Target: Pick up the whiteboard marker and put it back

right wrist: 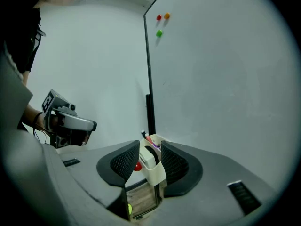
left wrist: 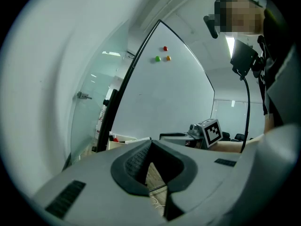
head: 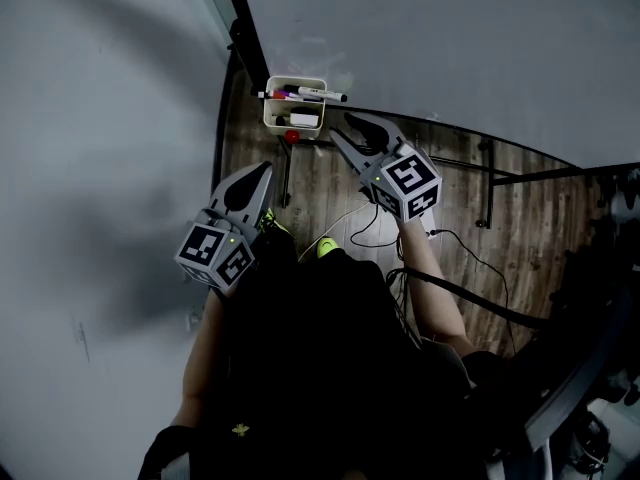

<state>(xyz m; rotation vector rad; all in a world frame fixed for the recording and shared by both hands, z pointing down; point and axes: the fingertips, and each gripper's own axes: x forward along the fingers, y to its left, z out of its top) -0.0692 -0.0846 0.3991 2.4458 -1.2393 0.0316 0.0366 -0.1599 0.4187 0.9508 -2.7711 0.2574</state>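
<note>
I take the cream marker holder [right wrist: 155, 172] as the reference point. It hangs at the lower corner of the whiteboard [head: 450, 38], against the board's black frame.

Contents, read from the head view:
- Several markers lie in the holder.
- The whiteboard marker [head: 322, 95], with a white barrel and a dark cap, lies across the holder's top rim. One end overhangs the side nearest the right gripper [right wrist: 150, 147].
- A white block [head: 303, 119] sits lower inside the holder.
- A red magnet [head: 291, 137] sits just below the holder.

Gripper states:
- Right gripper: I read the jaws as roughly half open. The holder shows in the gap just ahead of the tips, and the pads press on nothing.
- Left gripper [left wrist: 151, 141]: the jaw tips meet with nothing between them. It is farther from the holder than the right gripper.

View differences:
- Both gripper views show red, orange and green magnets [right wrist: 159, 33] high above the holder. The head view does not show them.
- Only the head view shows the wooden floor [head: 330, 183] and the cables [head: 470, 258] beneath the holder.
- The left gripper view shows only the holder's top edge.
</note>
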